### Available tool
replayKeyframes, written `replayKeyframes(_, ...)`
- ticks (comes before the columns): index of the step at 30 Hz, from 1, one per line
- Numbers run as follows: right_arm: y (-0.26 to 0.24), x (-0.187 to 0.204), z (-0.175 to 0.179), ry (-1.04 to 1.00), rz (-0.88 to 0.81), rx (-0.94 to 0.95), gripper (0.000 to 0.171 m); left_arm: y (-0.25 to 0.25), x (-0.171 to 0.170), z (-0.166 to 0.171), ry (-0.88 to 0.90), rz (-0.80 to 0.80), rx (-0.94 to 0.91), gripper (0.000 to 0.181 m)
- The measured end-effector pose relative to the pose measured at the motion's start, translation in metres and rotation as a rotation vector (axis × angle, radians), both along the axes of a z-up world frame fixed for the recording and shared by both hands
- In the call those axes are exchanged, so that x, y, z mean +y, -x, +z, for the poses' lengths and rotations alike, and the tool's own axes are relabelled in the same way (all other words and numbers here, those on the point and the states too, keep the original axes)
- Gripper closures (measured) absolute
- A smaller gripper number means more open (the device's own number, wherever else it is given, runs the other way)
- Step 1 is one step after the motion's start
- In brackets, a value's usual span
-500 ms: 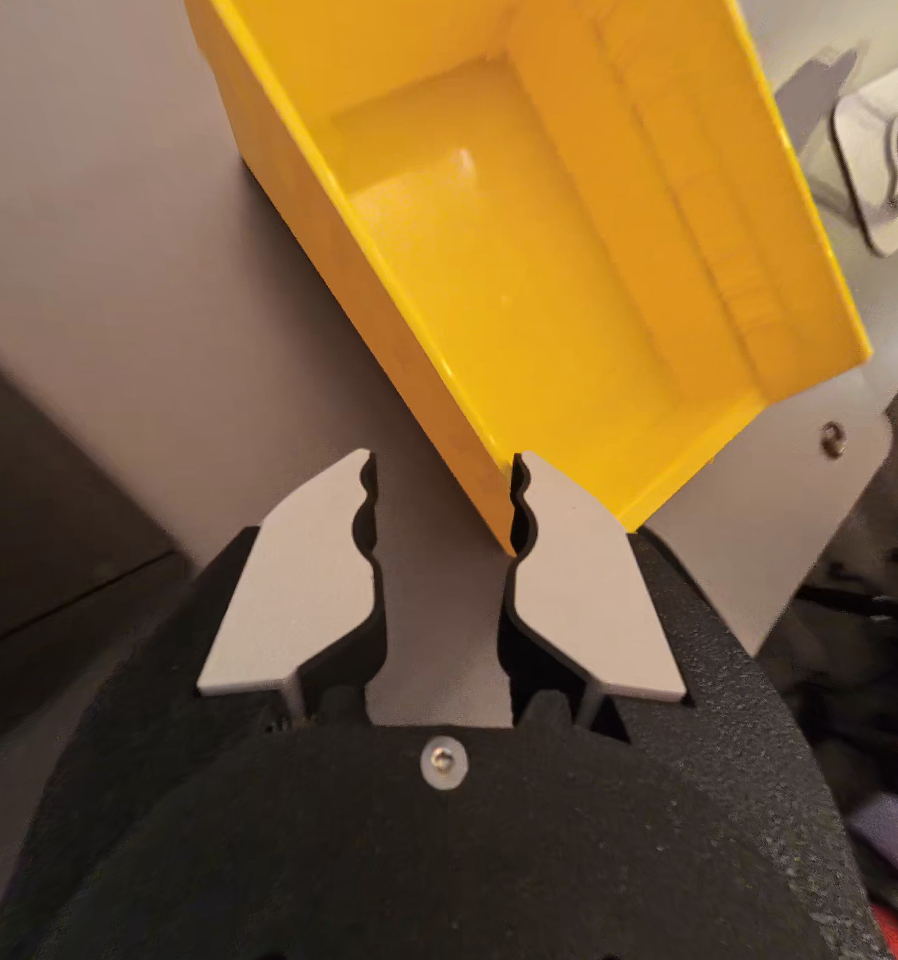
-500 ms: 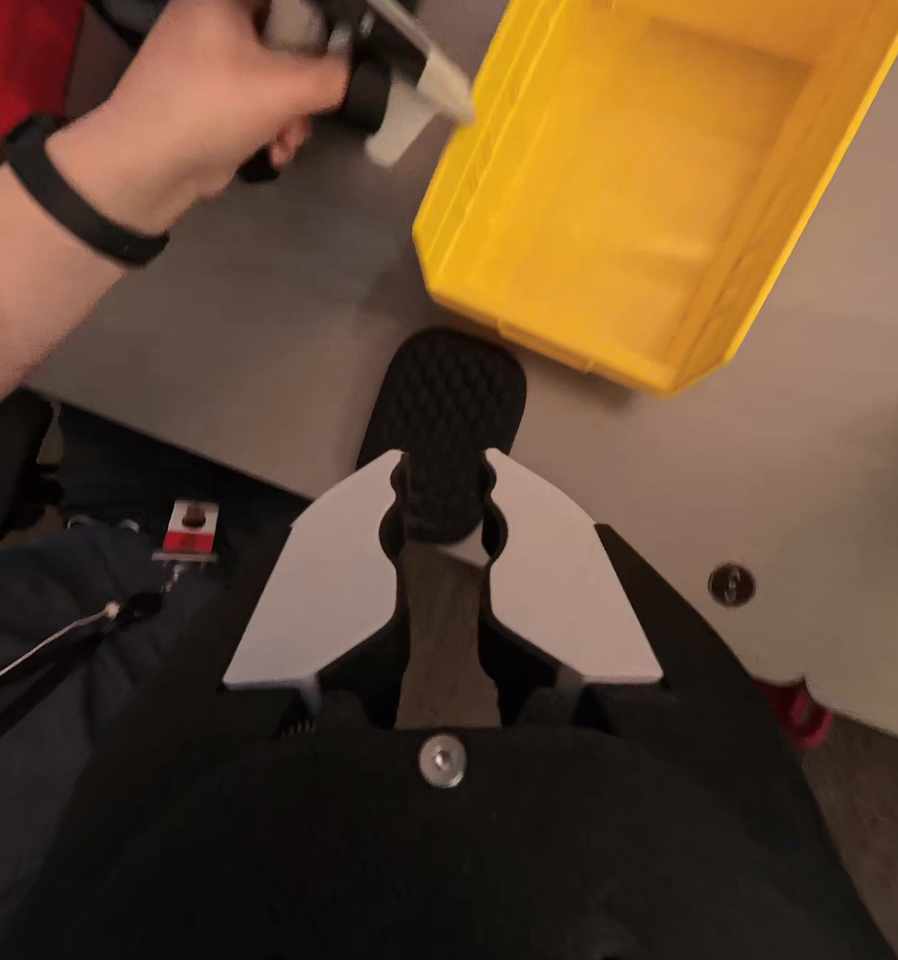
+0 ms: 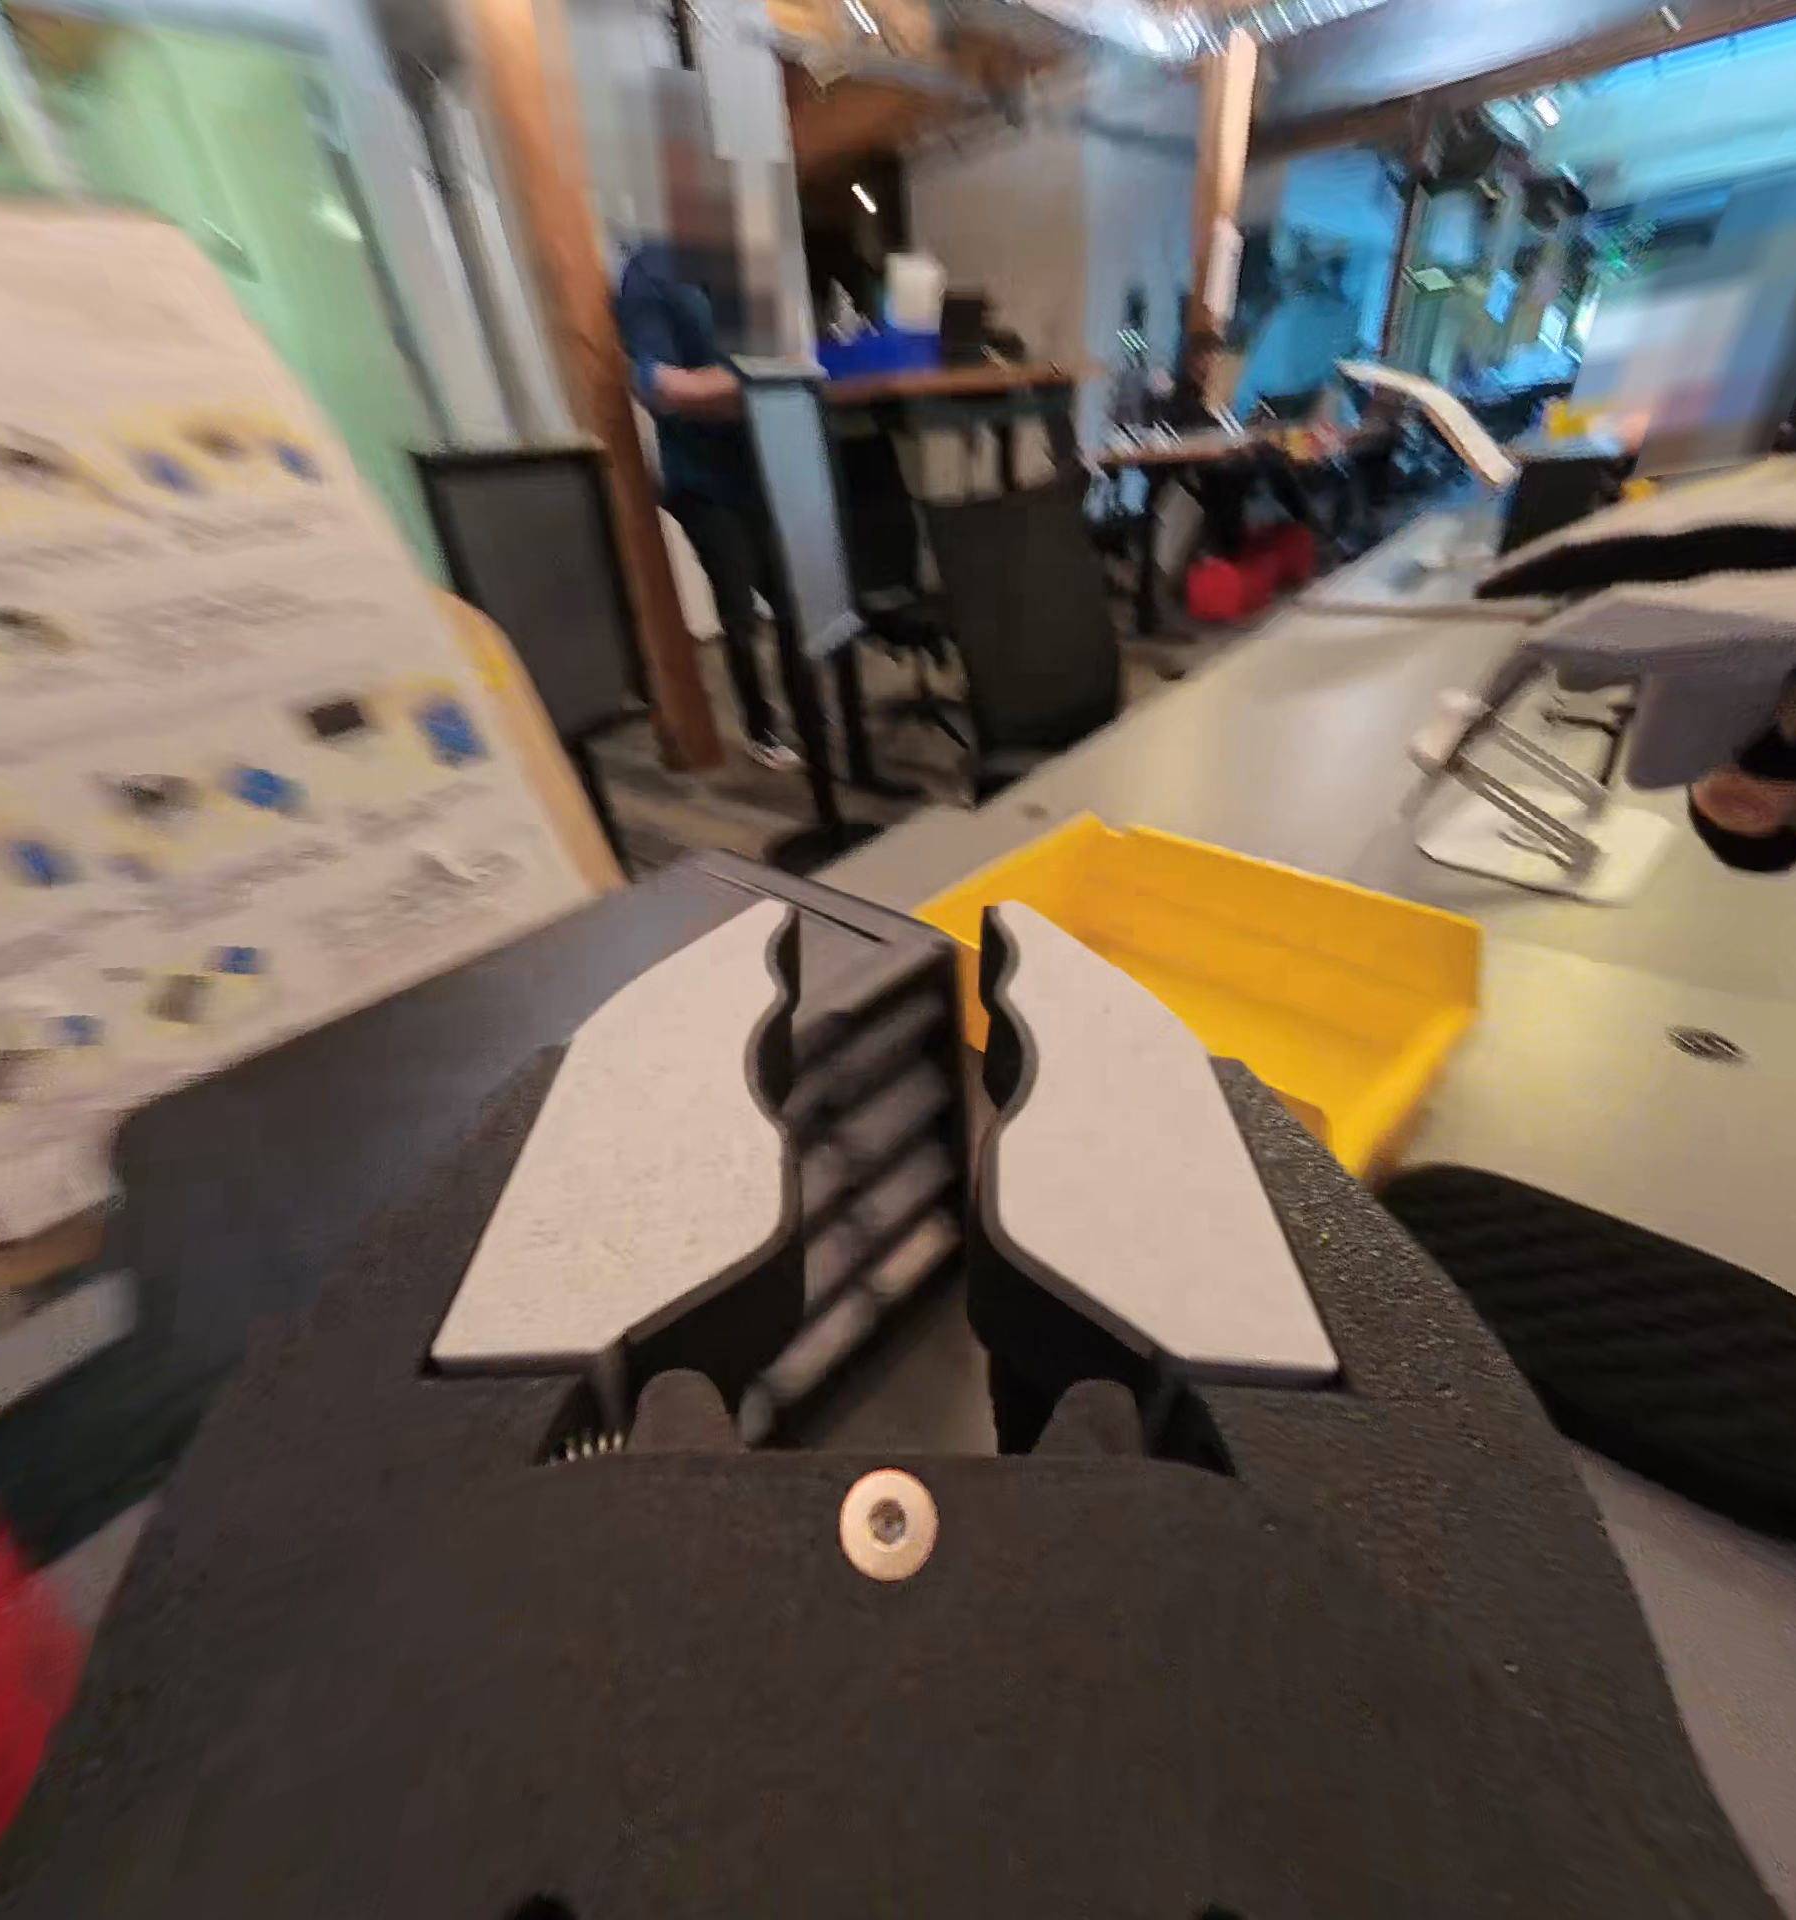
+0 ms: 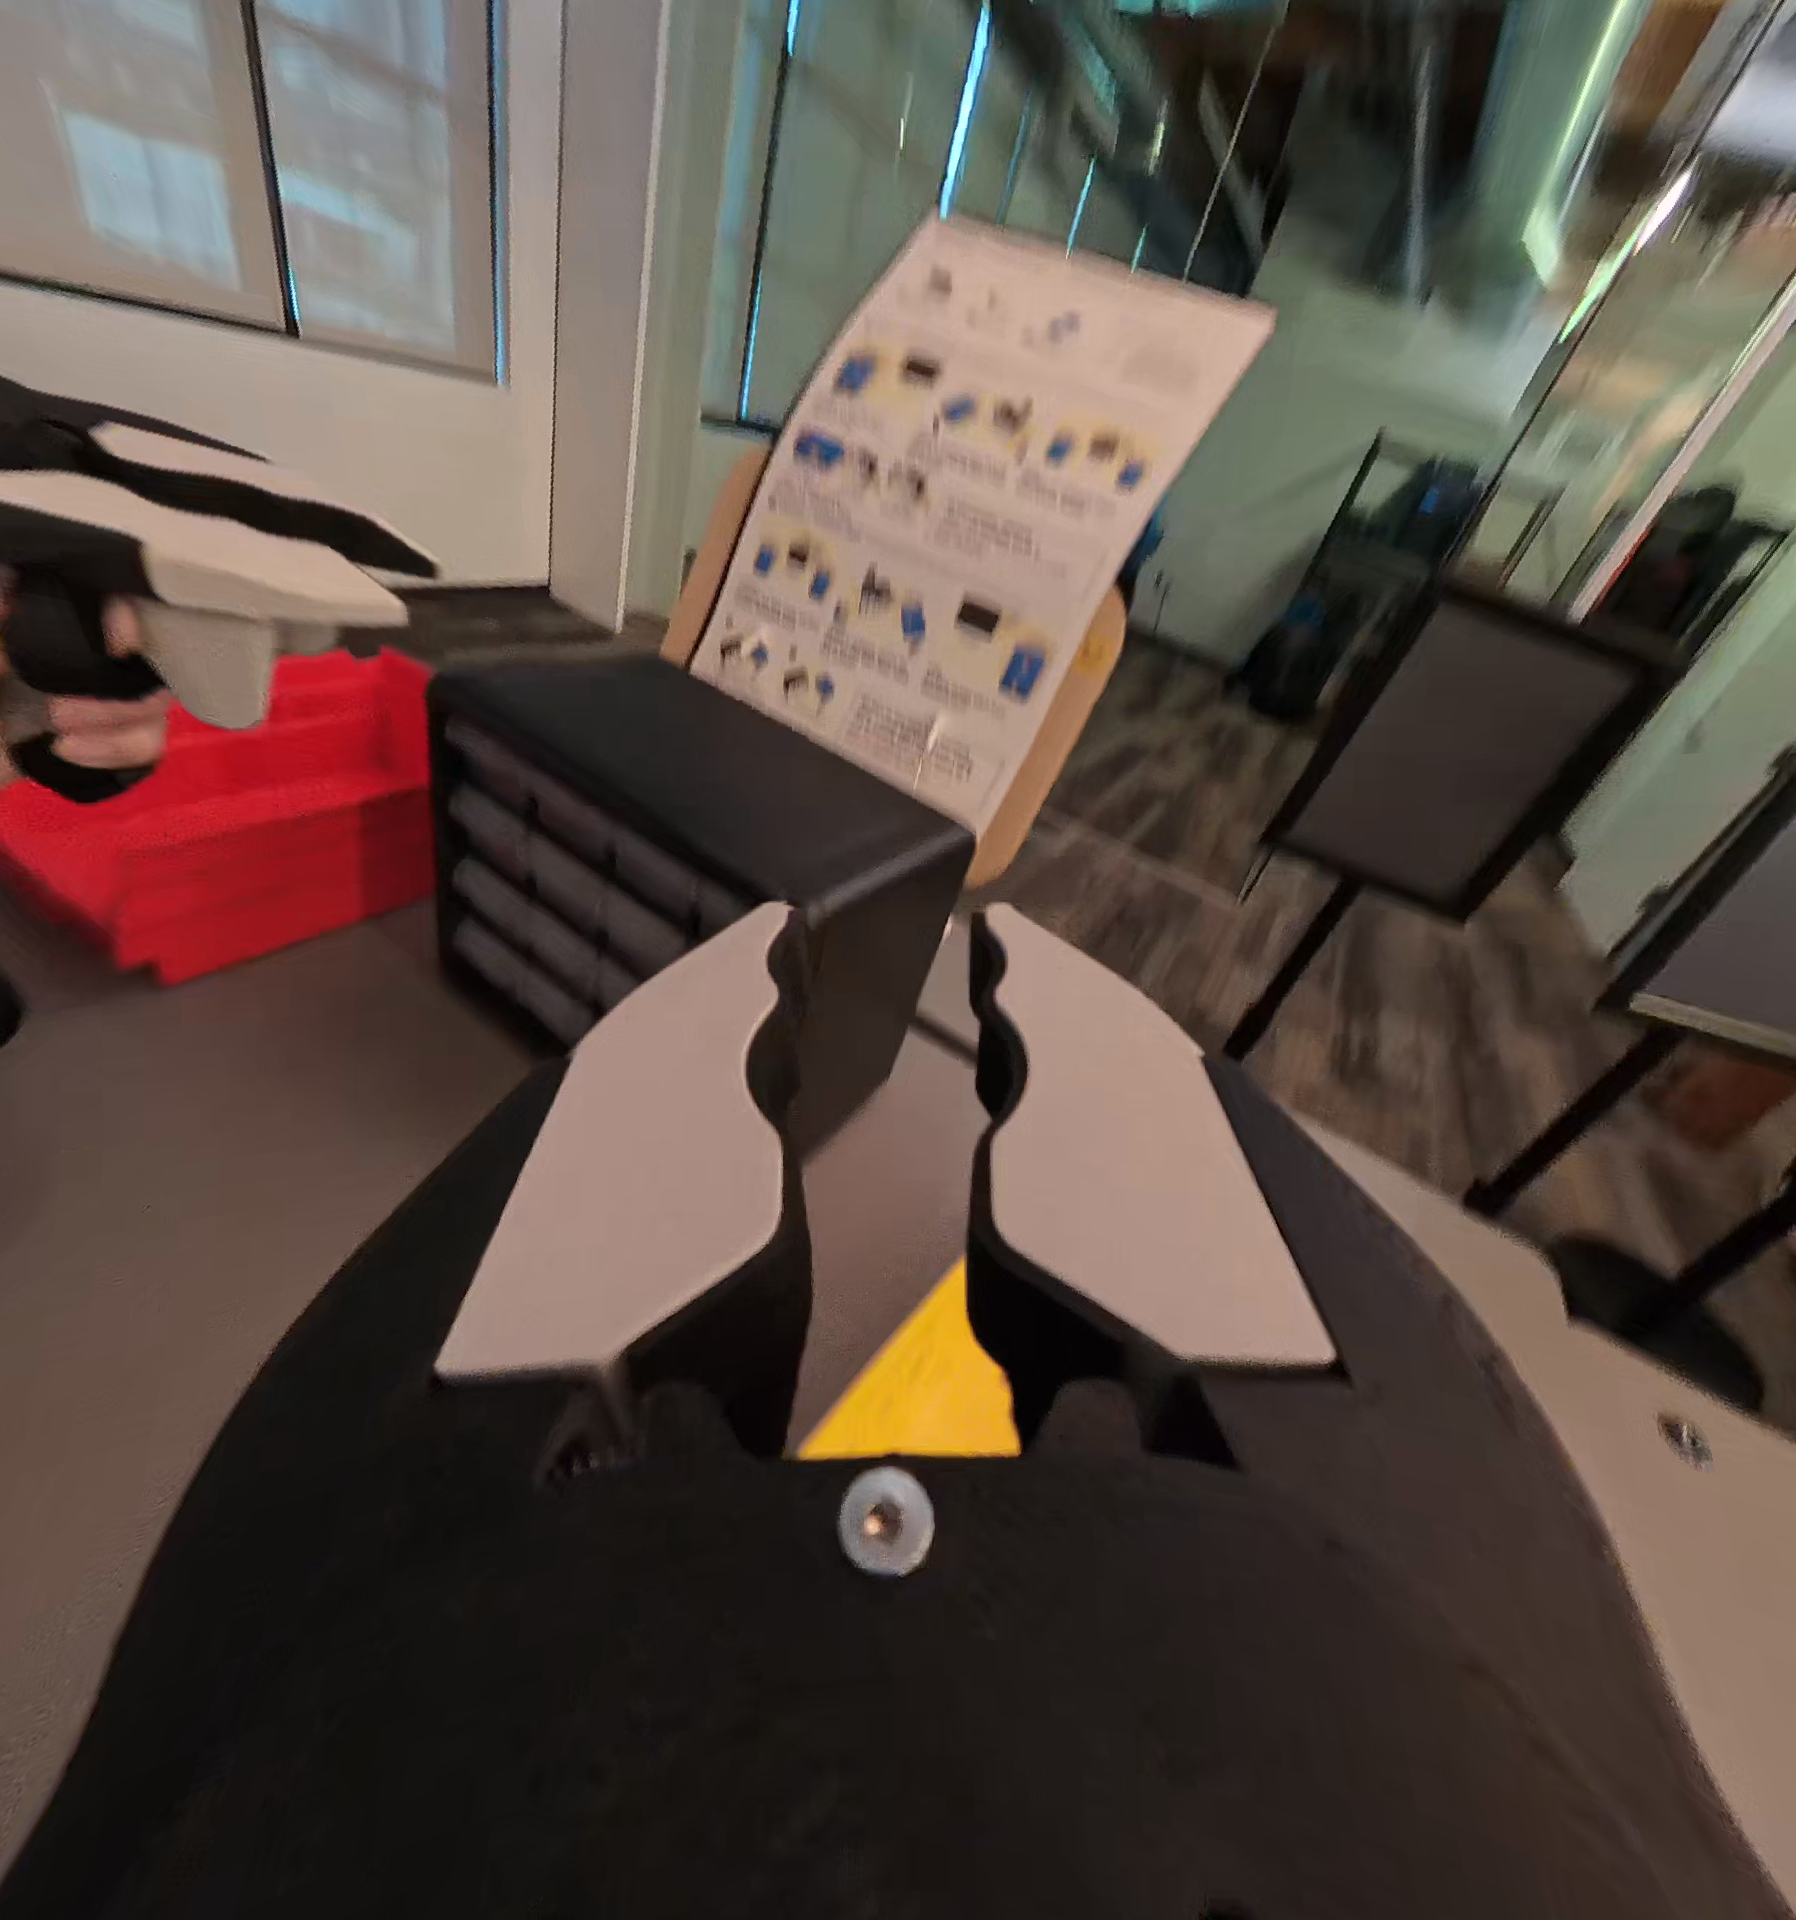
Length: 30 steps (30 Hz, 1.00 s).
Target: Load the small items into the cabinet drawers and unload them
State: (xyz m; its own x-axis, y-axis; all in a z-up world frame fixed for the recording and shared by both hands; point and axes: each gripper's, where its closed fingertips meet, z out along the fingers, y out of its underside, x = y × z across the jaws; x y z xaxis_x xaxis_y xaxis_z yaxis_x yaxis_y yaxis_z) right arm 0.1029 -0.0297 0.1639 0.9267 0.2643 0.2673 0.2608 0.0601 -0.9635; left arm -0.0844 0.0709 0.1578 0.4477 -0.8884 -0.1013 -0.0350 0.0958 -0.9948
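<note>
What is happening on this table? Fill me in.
A person holds a pair of tongs in each hand, both raised above the table and empty. The left tongs and right tongs are open and point toward the black drawer cabinet. A yellow bin and a red bin sit nearby.

Both views indoor, moderately bright, even ambient light; no hard shadows on the grey table [image 3: 1559, 1122]; heavy motion blur in both, worst toward the edges; printed poster [image 4: 956, 540] smeared in both views, its print unreadable; left gripper [image 3: 889, 925] and right gripper [image 4: 881, 920] fingers are the sharpest parts; wide-angle stretch bends background verticals; blue-tinted window glare upper right in left view; streaky reflections on glass partitions in right view.
</note>
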Motion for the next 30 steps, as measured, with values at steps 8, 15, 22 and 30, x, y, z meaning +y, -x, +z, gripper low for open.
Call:
replayKeyframes(8,0.083,0.061,0.024,-0.138,0.19,-0.084,0.131,0.146,0.056,0.037,-0.015,0.218,-0.046,0.149)
replayKeyframes(15,0.147,0.096,0.004,-0.14,0.302,-0.216,0.137,0.186,0.09,-0.001,0.035,0.292,0.155,0.156)
replayKeyframes(22,0.156,0.115,-0.027,-0.131,0.271,-0.371,0.14,0.219,0.144,-0.043,0.08,0.553,0.379,0.154)
replayKeyframes(30,0.19,0.137,-0.056,-0.279,0.255,-0.391,0.137,0.228,0.139,-0.034,0.058,0.586,0.344,0.154)
